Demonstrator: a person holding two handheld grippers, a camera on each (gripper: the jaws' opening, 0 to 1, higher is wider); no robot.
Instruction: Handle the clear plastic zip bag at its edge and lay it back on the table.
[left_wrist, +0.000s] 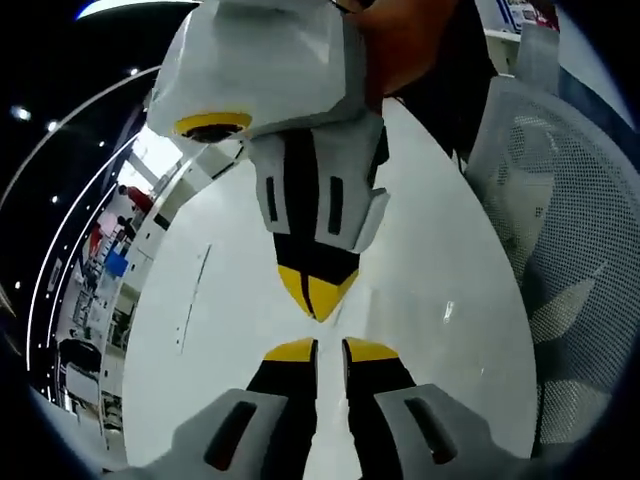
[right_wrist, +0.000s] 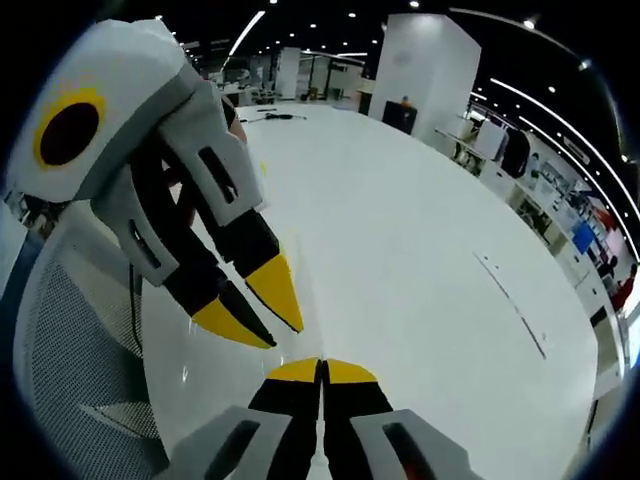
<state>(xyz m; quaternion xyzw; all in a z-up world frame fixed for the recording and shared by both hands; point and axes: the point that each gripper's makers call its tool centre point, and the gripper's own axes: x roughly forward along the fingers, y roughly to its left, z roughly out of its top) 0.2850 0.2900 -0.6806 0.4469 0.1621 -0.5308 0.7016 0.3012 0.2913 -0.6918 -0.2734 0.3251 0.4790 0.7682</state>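
I cannot make out the clear plastic zip bag on the glossy white table (left_wrist: 225, 300) in either view. In the left gripper view my left gripper (left_wrist: 330, 352) rises from the bottom, its yellow tips a narrow gap apart with nothing visible between them. My right gripper (left_wrist: 316, 300) hangs in from the top, its tips pressed together and pointing at the left one, a short way off. The right gripper view shows my right gripper (right_wrist: 322, 368) shut, with nothing seen in it, and my left gripper (right_wrist: 283, 337) reaching in from the left just above it. Both hover over the table (right_wrist: 420, 250).
A white mesh chair (left_wrist: 575, 250) stands past the table's edge, also seen as the mesh chair (right_wrist: 80, 340) at lower left. Thin dark marks (right_wrist: 510, 300) cross the tabletop. A small bright glint (left_wrist: 447, 310) lies on the table. Office furniture lines the far background.
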